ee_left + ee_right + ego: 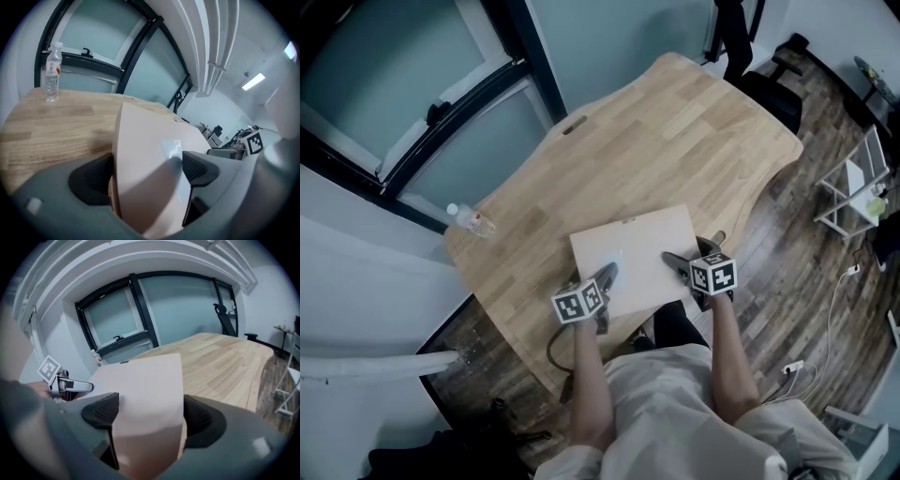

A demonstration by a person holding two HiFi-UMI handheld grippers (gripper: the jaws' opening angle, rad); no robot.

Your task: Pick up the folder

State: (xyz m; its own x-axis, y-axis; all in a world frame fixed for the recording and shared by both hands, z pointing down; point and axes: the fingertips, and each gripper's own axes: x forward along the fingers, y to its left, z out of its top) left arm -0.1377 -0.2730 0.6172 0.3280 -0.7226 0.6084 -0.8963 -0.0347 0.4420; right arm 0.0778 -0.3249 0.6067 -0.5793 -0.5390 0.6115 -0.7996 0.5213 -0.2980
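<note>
A pale pink folder (pixel 633 248) lies flat-side up over the near edge of the wooden table (pixel 675 131). My left gripper (pixel 607 274) grips its near left corner, and the sheet runs between the two dark pads in the left gripper view (pixel 145 154). My right gripper (pixel 675 261) holds the near right part, with the folder (pixel 145 390) filling the gap between its pads. Both are shut on it. I cannot tell whether the folder's far edge touches the table.
A clear water bottle (pixel 472 219) stands at the table's left corner, by the dark-framed window. A slot (pixel 574 125) is cut in the tabletop further back. A black chair (pixel 773 89) and a white rack (pixel 853 187) stand on the floor to the right.
</note>
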